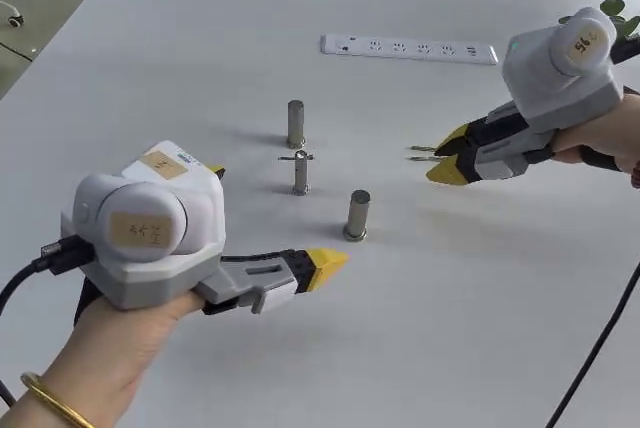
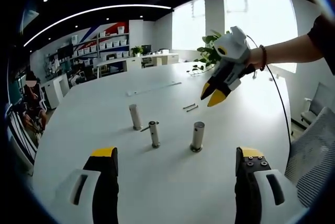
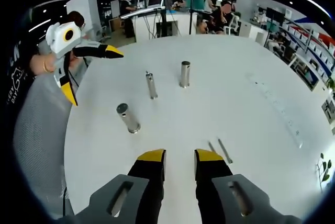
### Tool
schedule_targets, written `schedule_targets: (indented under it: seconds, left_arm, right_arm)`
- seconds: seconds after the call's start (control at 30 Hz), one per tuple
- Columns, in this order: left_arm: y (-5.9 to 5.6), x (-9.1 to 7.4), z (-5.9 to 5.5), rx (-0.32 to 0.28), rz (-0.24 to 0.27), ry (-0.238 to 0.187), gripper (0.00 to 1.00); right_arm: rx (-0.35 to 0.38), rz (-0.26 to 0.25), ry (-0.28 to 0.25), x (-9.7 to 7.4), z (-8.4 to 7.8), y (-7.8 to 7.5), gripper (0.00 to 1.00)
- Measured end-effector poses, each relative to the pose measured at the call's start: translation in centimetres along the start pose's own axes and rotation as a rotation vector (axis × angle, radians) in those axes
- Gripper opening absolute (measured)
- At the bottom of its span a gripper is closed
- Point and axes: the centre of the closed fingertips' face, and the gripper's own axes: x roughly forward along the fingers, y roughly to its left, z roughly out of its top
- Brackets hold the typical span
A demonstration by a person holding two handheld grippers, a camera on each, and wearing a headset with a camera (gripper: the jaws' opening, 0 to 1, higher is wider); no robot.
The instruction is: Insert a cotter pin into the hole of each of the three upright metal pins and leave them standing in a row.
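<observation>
Three upright metal pins stand in a slanted row on the white table (image 1: 200, 58). The far pin (image 1: 295, 123) and the near pin (image 1: 357, 215) are bare. A cotter pin (image 1: 297, 157) sits across the top of the middle pin (image 1: 301, 176). Two loose cotter pins (image 1: 421, 153) lie to the right. My right gripper (image 1: 446, 157) hovers just over them, narrowly open and empty; the loose cotter pins (image 3: 219, 149) lie just ahead of its jaws. Wide open and empty, my left gripper (image 1: 270, 216) is held in front of the row, the near pin (image 2: 197, 136) ahead of it.
A white power strip (image 1: 408, 48) lies at the back of the table. A plant (image 1: 620, 13) stands at the far right edge. A black cable (image 1: 595, 348) runs along the right side. People sit at desks beyond the table (image 3: 220, 17).
</observation>
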Motion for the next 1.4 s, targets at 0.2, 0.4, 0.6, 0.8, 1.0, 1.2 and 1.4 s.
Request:
schedule_targets:
  seconds: [0.2, 0.4, 0.6, 0.8, 1.0, 1.2, 1.4]
  left_arm:
    - [0.0, 0.2, -0.5, 0.013, 0.005, 0.005, 0.92]
    - [0.2, 0.2, -0.7, 0.003, 0.007, 0.002, 0.91]
    - [0.6, 0.3, -0.6, -0.012, 0.014, -0.008, 0.90]
    - [0.4, 0.5, -0.6, -0.010, 0.007, -0.005, 0.90]
    - [0.2, 0.6, -0.7, -0.004, -0.001, -0.001, 0.89]
    - [0.2, 0.6, -0.9, -0.011, -0.002, 0.002, 0.88]
    - [0.0, 0.6, -0.9, -0.009, -0.011, 0.002, 0.87]
  right_arm:
    - [-0.023, 0.001, 0.074, 0.6, -0.8, -1.3, 0.17]
    - [-0.079, -0.006, 0.180, 1.6, -1.7, -2.8, 0.16]
    - [-0.107, 0.004, 0.233, 2.3, -2.2, -3.6, 0.15]
    - [-0.161, 0.014, 0.312, 2.6, -3.2, -4.5, 0.12]
    - [-0.185, 0.022, 0.350, 3.0, -3.6, -5.3, 0.09]
    - [-0.209, 0.036, 0.390, 3.2, -4.0, -5.7, 0.07]
    - [-0.237, 0.050, 0.426, 3.2, -4.3, -5.8, 0.05]
